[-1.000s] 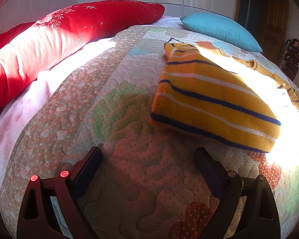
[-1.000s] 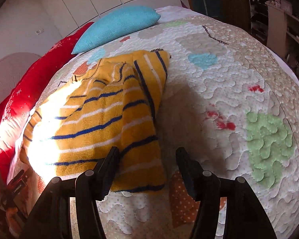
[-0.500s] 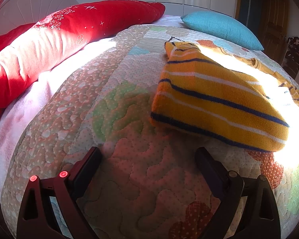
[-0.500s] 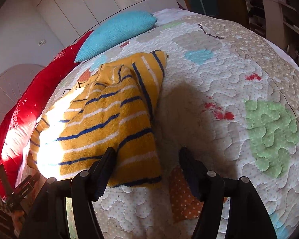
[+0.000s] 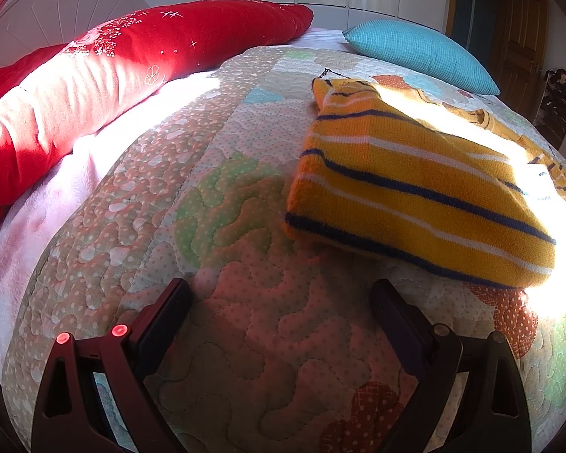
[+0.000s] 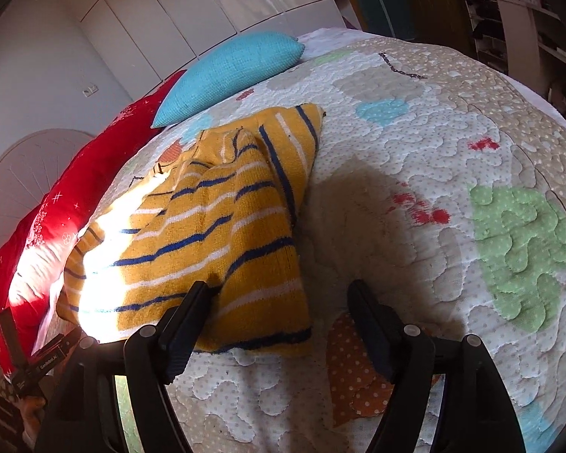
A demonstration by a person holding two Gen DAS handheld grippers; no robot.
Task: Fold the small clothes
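Item: yellow striped sweater (image 6: 207, 234), small knit w/ navy and white bands, lying partly folded on the quilted bed cover (image 6: 415, 196).

Location, rel. to the sweater: teal pillow (image 6: 230, 71) sat beyond its far end; red bolster (image 5: 113, 71) ran well apart along its far-left side; bright sun patch fell across the half away from your right gripper.

Long axis: in the right wrist view the sweater ran away from you, near hem toward the camera, far corner pointing at the teal pillow. In the left wrist view it lay crosswise, up and to the right of the fingers.

Right gripper (image 6: 279, 324): fingers spread wide, holding nothing. Left-hand finger (image 6: 186, 328) overlapped the sweater's near hem; contact or hovering, couldn't tell. Other finger stood over bare cover, right of the sweater's long folded edge. So the near corner sat b/w your fingers, toward the left one.

Left gripper (image 5: 279, 324): fingers spread wide, empty, over bare cover. Sweater's nearest corner (image 5: 294, 226) lay ahead and slightly right, near but apart.

Judgement: your right hand was the nearer one; the next grab likely fell to it, at the near hem. Left would need to travel fwd and right to reach its corner.
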